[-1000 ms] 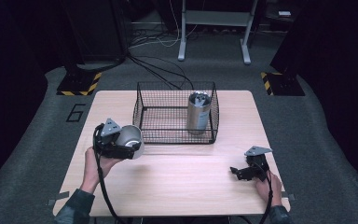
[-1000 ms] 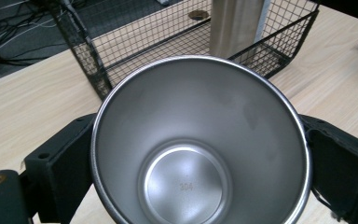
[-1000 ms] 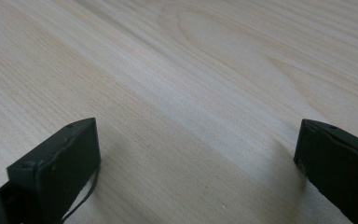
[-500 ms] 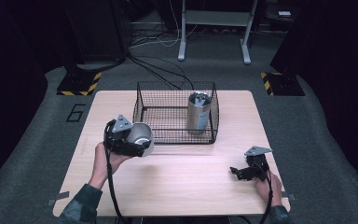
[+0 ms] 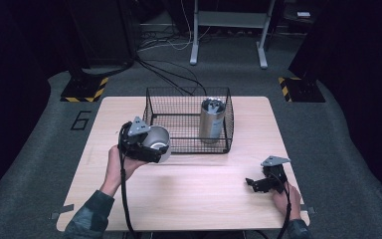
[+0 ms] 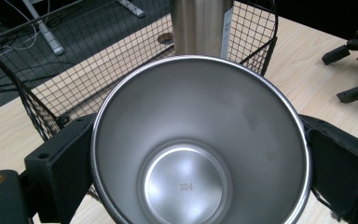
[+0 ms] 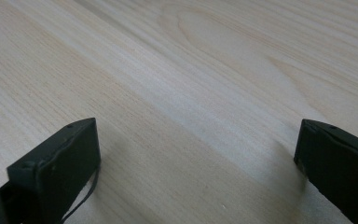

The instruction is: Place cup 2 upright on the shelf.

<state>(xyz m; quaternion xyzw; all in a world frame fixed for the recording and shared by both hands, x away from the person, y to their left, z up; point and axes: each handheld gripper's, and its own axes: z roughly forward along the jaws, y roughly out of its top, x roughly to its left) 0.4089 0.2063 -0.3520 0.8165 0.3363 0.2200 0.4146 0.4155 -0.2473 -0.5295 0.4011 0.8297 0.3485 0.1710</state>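
My left gripper (image 5: 151, 149) is shut on a steel cup (image 5: 157, 141), held above the table just left of the black wire basket (image 5: 179, 147). In the left gripper view the cup (image 6: 200, 140) lies on its side with its mouth toward the camera, a jaw on each flank, "304" stamped on its bottom. A tall steel tumbler (image 5: 212, 119) stands upright inside the basket's right half, and its lower body (image 6: 200, 25) shows beyond the cup. My right gripper (image 5: 252, 183) rests low at the table's front right, open, with bare wood between its jaws (image 7: 196, 158).
The light wooden table (image 5: 194, 199) has free room across its middle and front. The basket (image 6: 51, 88) sits at the back centre. Dark floor with cables and stand legs lies beyond the table's far edge.
My left gripper has carried the cup to the right and slightly forward, from the table's left side up close to the basket's left front corner. The right gripper has stayed put.
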